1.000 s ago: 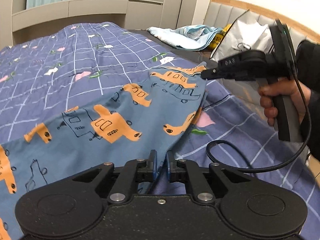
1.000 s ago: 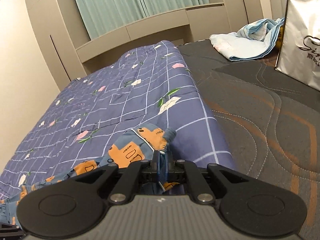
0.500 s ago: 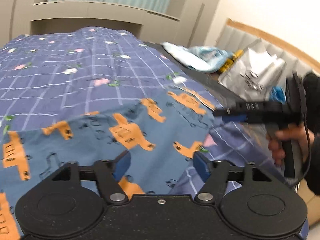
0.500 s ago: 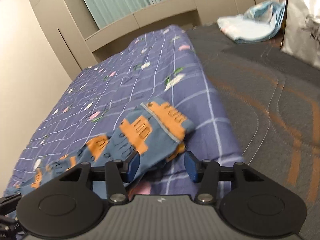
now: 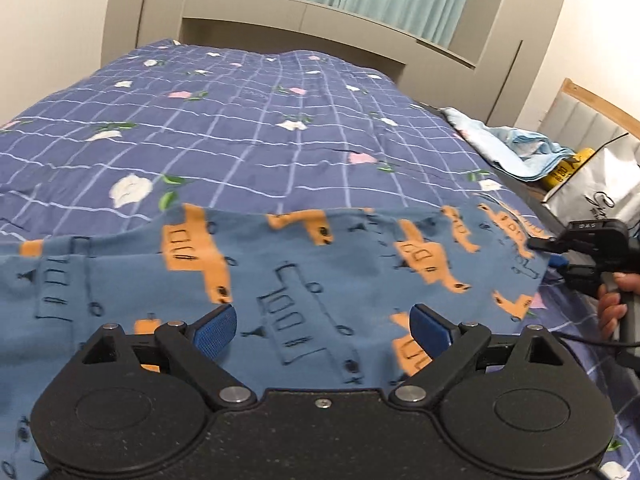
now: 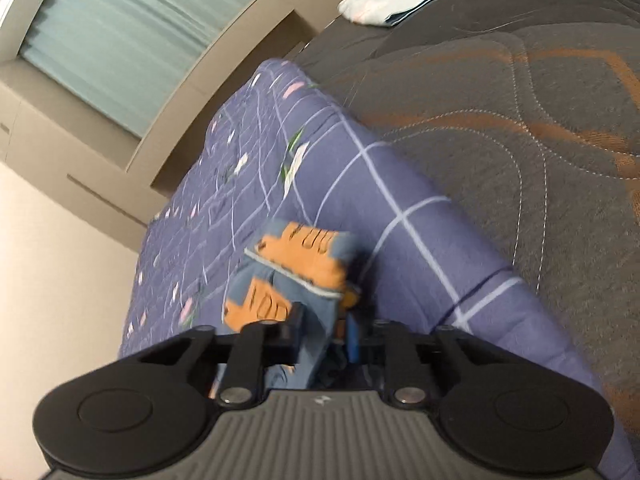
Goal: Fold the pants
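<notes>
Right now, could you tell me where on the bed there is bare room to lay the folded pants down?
The checked quilt lies bare between the pants and the far window ledge. The dark quilted mattress right of the quilt is bare too. It is crowded toward the headboard: a light blue cloth and a silver bag sit there.

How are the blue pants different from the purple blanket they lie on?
The pants are a lighter grey-blue with orange shapes and dark line drawings; the blanket is purple-blue with pale grid lines and small flowers. The pants cover only a strip near the cameras, while the blanket spreads far up the bed. The pants lie on top, the blanket underneath. Both are soft printed cloth.
</notes>
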`<state>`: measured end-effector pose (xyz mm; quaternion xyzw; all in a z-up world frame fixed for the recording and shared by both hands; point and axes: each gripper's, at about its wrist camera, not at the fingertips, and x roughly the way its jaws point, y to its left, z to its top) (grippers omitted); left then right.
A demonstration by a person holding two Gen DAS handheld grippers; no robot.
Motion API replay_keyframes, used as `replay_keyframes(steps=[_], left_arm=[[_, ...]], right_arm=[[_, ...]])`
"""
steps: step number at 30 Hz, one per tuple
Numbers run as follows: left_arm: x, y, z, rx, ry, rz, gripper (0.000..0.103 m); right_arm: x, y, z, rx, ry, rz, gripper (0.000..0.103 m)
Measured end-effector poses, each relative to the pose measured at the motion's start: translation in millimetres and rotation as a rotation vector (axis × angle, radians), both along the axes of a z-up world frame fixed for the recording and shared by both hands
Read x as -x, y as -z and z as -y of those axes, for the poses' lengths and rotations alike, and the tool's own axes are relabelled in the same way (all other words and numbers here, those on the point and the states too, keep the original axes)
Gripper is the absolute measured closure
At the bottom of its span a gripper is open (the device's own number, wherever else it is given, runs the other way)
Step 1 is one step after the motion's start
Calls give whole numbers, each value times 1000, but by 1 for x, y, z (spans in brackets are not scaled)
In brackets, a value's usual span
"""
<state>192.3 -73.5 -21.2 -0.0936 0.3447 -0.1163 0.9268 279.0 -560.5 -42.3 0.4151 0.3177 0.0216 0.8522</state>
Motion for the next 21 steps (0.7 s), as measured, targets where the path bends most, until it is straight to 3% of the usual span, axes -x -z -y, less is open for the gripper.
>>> replay_keyframes(steps=[1,3,6,10,14,21], left_arm=[[0,-1,-2,0,-3,4,10],[2,-5,-7,13,-13,16,11],[6,-11,-14,21,-28,43,10],[5,-9,-28,2,-79,33,10],[7,-3,-49,-4,-134,4,10],[30,-19,-96,-19,-179,47,10]], right_arm=[[1,-3,0,-1,8,9,93],[6,-15,-2,44,14,45,94],[18,-40,-9,178,22,107,94],[22,-52,-25,346,10,95,94],[19,-34,-29,364,25,18,94],[25,-23,-34,413,39,-4,94]])
